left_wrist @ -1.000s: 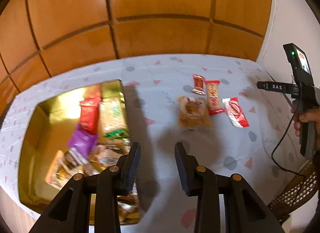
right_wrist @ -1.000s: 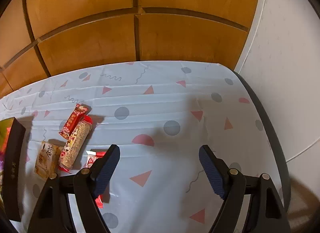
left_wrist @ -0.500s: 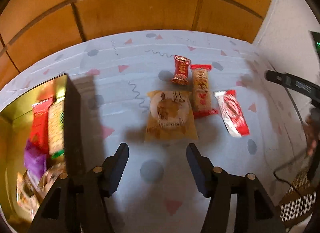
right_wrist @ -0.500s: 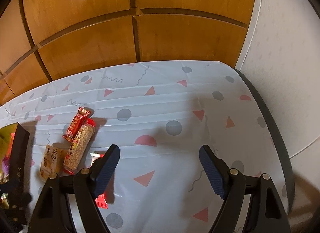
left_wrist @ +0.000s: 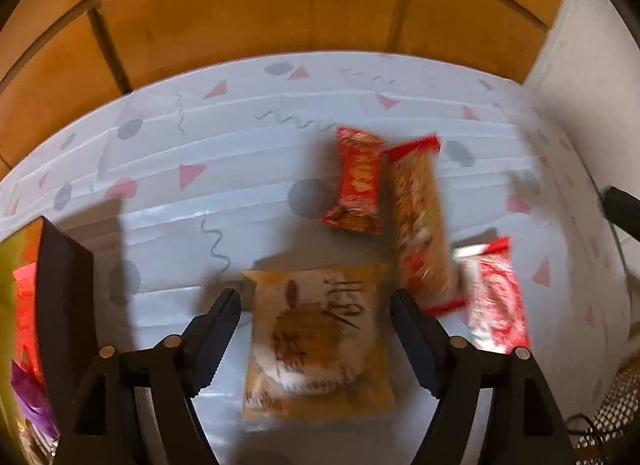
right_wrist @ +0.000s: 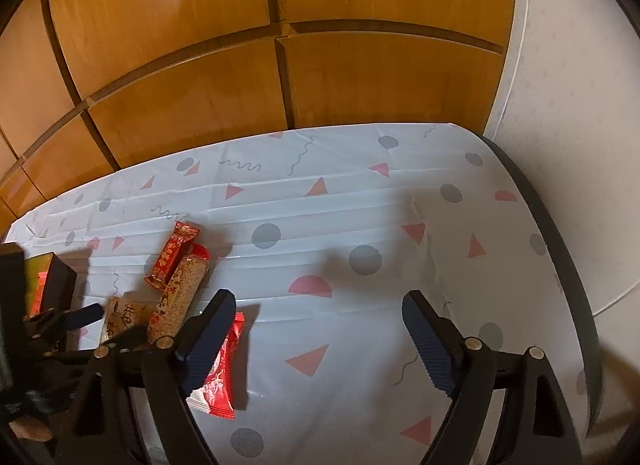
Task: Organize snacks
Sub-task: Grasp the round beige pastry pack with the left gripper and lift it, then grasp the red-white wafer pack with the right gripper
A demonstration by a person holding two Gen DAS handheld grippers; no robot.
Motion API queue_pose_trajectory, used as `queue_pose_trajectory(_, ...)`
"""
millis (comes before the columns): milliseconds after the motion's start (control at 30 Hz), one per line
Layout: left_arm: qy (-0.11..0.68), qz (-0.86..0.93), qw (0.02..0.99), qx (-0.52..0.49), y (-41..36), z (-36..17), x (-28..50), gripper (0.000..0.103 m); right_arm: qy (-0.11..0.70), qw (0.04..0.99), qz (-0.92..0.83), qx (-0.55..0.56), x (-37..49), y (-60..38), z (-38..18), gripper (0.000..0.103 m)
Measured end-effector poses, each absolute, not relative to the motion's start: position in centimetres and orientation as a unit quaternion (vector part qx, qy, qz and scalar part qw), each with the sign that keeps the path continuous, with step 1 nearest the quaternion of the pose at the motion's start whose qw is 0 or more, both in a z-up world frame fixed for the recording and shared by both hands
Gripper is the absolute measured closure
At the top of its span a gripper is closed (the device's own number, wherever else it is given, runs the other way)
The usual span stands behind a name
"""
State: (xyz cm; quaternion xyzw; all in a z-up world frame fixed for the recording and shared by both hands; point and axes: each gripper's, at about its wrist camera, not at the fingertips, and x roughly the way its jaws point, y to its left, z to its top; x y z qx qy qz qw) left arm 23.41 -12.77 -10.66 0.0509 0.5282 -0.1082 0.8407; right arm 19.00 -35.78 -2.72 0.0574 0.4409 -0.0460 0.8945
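Swinging right from the gold box [left_wrist: 64,285], the left claw [left_wrist: 316,329] has just spread wide and now straddles the tan snack packet [left_wrist: 316,345] without gripping; pickup looks next. Right claw [right_wrist: 320,329] hangs open, empty.

Gold box [left_wrist: 24,261] cut off at left edge; snack print motion-blurred.

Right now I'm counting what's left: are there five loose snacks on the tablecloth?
No, the left wrist view shows four: a tan packet, a red packet, a long bar and a red-and-white packet.
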Motion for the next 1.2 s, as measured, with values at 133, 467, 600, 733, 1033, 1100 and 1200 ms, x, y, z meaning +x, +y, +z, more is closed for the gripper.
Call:
queue_pose_trajectory(133, 0.516, -0.103, 0.849, 0.055, -12.0, -10.6, 22.5, 0.043, 0.441, 0.895, -0.043, 0.053, 19.1, -35.6, -2.7, 0.017)
queue_pose_trajectory(467, 0.485, -0.12, 0.859, 0.109, -11.8, -10.2, 12.9, 0.043, 0.451, 0.889, -0.057, 0.049, 19.4, -36.2, -3.2, 0.017)
queue_pose_trajectory(600, 0.456, -0.132, 0.87, 0.137, -11.6, -10.5, 8.9, 0.043, 0.457, 0.886, -0.067, 0.051, 19.5, -36.5, -3.6, 0.017)
queue_pose_trajectory(733, 0.445, -0.147, 0.875, 0.123, -10.6, -10.8, 7.8, 0.043, 0.464, 0.882, -0.061, 0.059, 19.6, -36.6, -4.0, 0.017)
queue_pose_trajectory(1033, 0.428, -0.157, 0.884, 0.107, -10.2, -11.1, 7.5, 0.042, 0.5, 0.864, 0.038, 0.048, 19.9, -32.8, -5.6, 0.027)
queue_pose_trajectory(1100, 0.427, -0.16, 0.884, 0.105, -10.2, -11.1, 7.6, 0.042, 0.509, 0.859, 0.05, 0.027, 20.0, -31.3, -6.2, 0.027)
queue_pose_trajectory(1200, 0.427, -0.162, 0.884, 0.103, -10.1, -11.1, 7.5, 0.042, 0.512, 0.857, 0.063, 0.006, 20.1, -29.7, -6.9, 0.027)
